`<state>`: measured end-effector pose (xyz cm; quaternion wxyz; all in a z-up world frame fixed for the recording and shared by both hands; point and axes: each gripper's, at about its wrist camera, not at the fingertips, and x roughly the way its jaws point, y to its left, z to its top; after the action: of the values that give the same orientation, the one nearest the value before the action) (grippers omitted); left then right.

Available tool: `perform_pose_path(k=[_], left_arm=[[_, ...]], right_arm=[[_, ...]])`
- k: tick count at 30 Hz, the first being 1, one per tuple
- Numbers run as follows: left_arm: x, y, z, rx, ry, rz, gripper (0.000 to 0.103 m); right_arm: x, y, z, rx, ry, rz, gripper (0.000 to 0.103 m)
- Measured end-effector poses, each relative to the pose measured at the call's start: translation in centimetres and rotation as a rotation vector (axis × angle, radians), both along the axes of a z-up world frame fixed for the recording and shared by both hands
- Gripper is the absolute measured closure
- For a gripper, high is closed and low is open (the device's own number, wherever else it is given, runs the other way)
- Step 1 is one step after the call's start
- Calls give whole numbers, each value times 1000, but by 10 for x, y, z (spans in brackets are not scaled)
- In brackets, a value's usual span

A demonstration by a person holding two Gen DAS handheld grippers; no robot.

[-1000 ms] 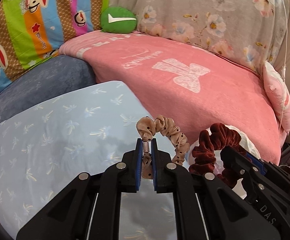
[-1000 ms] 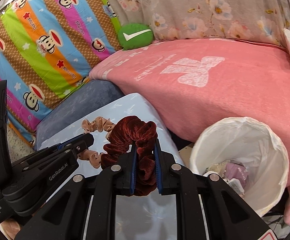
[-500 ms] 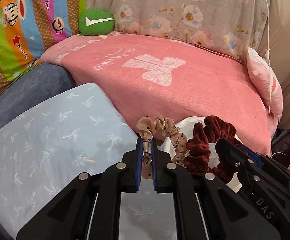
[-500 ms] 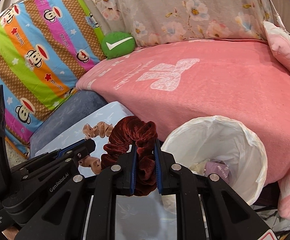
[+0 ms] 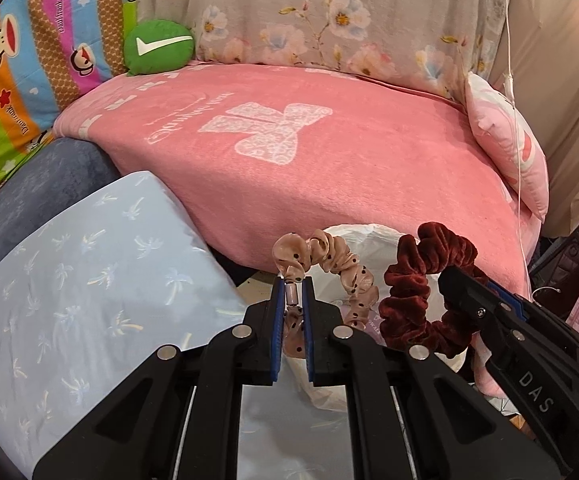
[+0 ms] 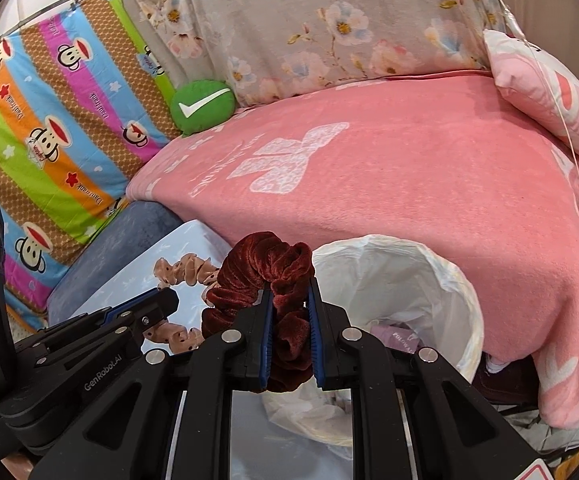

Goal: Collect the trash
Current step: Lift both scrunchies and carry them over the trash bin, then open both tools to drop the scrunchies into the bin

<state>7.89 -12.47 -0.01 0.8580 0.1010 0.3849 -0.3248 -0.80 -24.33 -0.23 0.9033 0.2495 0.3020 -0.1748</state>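
My left gripper point(image 5: 292, 286) is shut on a beige dotted scrunchie point(image 5: 329, 258), whose loop arcs up and to the right of the fingers. In the right wrist view my right gripper point(image 6: 288, 294) is shut on a dark red velvet scrunchie point(image 6: 261, 268). Both scrunchies hang in the air at the near rim of a white-lined trash bin point(image 6: 401, 272) with paper scraps inside. The left wrist view shows the red scrunchie point(image 5: 421, 288) and the right gripper point(image 5: 455, 280) close by on the right, with the bin point(image 5: 369, 234) partly hidden behind both scrunchies. The left gripper point(image 6: 165, 300) shows at lower left in the right wrist view.
A pink blanket point(image 5: 289, 140) covers the bed behind the bin. A light blue pillow point(image 5: 81, 280) lies at the left over a dark blue cushion point(image 5: 49, 176). A green round cushion point(image 5: 157, 46), striped monkey fabric point(image 6: 49, 120), floral fabric point(image 6: 329, 20) and a pink pillow point(image 6: 545, 88) line the back.
Both grippers have carried their scrunchies to the right, from over the blue pillow to the bin's edge. The bin now sits closer and more central. Both grips are unchanged.
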Motion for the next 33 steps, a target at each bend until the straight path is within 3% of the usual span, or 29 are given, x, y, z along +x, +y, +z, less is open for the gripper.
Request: perform_pose_path(k=[21,27,31,33], left_arm=[[-4,-40,-13,27,55,-59,89],[-4,-42,-15,28,58,-51,76],[-4,-41,-14,20,52,-33,51],[-3,-40,-14,18,46,-30,51]], right_arm=[[-9,-37,-12,18,23,-59,83],[-7,-40,-13,19,21,-62,83],[-7,-40,-13,20,21,-62,83],[-6,-39,-13,18,23,-60,82]])
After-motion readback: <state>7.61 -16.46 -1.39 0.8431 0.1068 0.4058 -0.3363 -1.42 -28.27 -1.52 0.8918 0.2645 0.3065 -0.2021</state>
